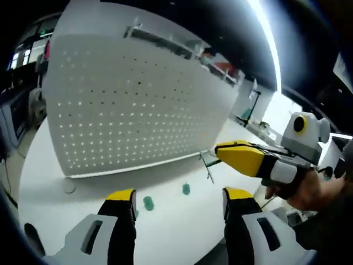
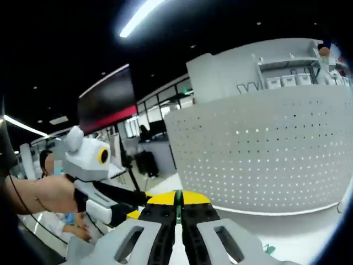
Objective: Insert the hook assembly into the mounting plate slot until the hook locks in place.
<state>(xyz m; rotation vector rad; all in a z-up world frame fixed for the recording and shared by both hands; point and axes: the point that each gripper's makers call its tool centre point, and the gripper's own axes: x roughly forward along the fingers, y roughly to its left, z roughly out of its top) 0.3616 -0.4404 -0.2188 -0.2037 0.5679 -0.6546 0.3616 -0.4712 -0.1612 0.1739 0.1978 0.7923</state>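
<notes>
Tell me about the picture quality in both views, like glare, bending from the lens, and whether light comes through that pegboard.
Left gripper view: the ceiling light strip blows out white, the pegboard bows from fisheye distortion, and many of its holes glow with light from behind. Right gripper view: the pegboard curves too, some holes lit, under a dark ceiling with one bright strip.

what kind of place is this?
Probably an open lab or workshop floor: a white perforated pegboard panel stands on a white table, with ceiling strip lights and shelving beyond.
</notes>
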